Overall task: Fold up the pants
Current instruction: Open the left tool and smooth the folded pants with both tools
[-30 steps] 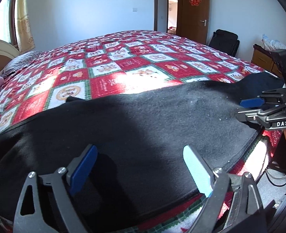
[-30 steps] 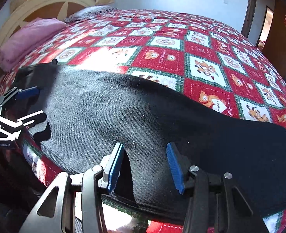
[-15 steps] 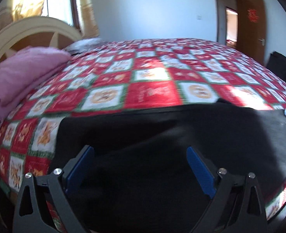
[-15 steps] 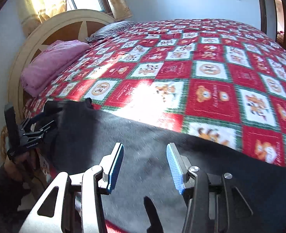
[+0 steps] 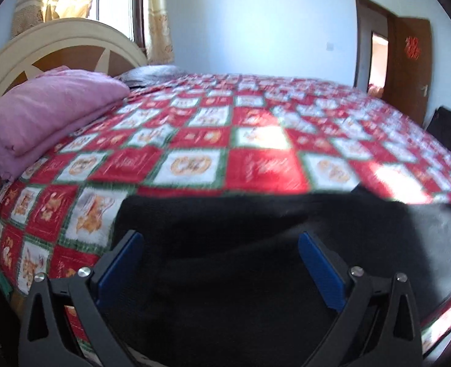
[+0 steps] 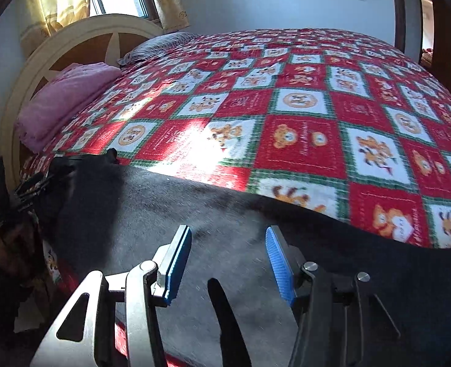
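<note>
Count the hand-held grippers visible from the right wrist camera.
2. The right hand-held gripper sits at bottom centre over the black pants; the left hand-held gripper is at the far left edge, by the pants' end.

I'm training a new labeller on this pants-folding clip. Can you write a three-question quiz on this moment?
1. True or false: the left gripper is clamped on the pants.
2. What lies folded by the headboard? A) pink blanket B) blue towel C) white shirt
3. Fill in: the pants lie along the bed's near edge on a red, white and green checked ____.

Key
1. False: its fingers stand wide apart above the cloth, having just been opening, with nothing pinched.
2. A, the pink blanket.
3. Bedspread.
</note>
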Demonstrator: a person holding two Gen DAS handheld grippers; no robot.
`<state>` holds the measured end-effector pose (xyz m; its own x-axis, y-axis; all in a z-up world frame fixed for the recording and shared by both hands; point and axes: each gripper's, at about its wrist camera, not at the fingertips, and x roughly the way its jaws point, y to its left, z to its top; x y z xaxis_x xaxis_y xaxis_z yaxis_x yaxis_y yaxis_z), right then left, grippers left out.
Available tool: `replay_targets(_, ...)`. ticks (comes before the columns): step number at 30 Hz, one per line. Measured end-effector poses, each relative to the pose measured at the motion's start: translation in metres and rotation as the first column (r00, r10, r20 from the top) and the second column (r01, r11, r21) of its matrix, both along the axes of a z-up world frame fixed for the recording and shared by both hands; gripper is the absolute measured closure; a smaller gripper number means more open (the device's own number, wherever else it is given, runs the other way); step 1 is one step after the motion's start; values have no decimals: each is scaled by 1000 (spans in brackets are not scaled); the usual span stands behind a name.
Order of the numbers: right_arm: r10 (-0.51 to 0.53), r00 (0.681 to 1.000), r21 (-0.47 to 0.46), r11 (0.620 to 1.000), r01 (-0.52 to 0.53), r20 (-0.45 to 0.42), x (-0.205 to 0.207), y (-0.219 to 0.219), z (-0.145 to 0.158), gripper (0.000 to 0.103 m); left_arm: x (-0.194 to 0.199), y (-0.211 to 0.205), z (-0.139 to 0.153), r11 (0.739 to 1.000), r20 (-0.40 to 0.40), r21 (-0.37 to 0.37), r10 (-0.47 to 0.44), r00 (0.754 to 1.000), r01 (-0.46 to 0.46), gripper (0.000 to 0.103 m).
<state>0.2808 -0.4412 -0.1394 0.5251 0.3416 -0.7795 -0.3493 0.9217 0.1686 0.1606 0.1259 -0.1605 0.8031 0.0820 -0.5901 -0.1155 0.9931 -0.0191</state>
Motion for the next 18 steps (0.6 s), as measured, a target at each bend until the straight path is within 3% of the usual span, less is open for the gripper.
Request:
replay_targets(4, -152, 988, 2, 988, 152, 12, -17, -76, 14, 50, -1, -36, 12, 994, 1, -42, -103, 995, 103, 0)
replay_targets(9, -387, 921, 84, 920, 384, 31, -48, -190, 48, 50, 10, -100, 4, 970, -43, -15, -243, 969, 243, 0)
replay_targets(13, -482, 867, 29, 875, 483, 124, -56, -251, 81, 50, 16, -128, -7, 960, -93, -1, -278, 956, 279, 0)
replay_targets(15, -536, 843, 68, 844, 532, 47, -39, -295, 83, 50, 17, -134, -12, 961, -107, 15, -274, 956, 277, 0)
replay_targets(18, -535, 842, 106, 835, 540, -72, -13, -330, 67, 50, 16, -133, -19, 965, -126, 1, -261, 957, 264, 0)
